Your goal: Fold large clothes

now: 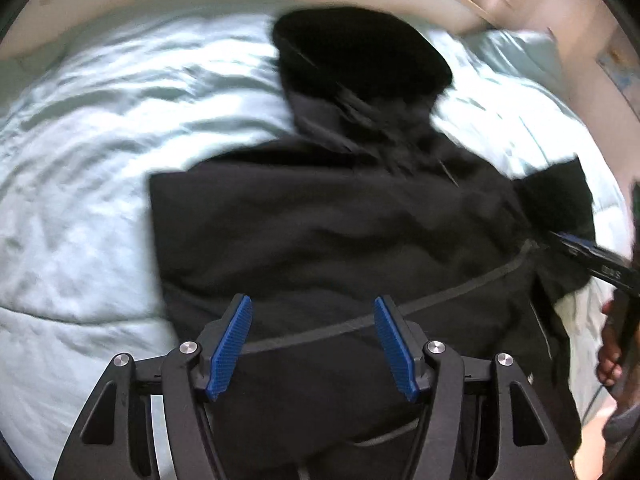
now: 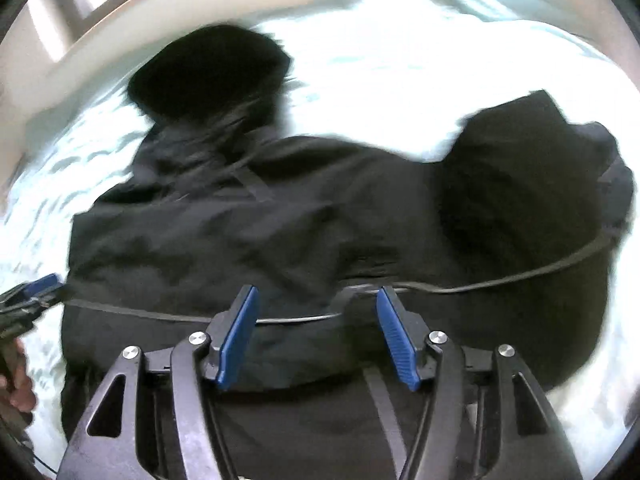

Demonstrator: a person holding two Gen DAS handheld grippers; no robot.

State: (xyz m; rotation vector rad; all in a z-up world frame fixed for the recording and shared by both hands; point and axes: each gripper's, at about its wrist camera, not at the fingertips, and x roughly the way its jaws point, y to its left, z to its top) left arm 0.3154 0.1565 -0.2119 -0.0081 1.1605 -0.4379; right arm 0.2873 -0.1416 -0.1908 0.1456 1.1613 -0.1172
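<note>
On pale bedding [image 1: 80, 160] (rumpled) lies a black jacket [image 1: 320, 220].

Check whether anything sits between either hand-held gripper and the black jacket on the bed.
Nothing visible does. The left hand-held gripper and right hand-held gripper both hang open directly over the black hooded fabric jacket, which lies alone on the pale green quilted bedspread.
</note>
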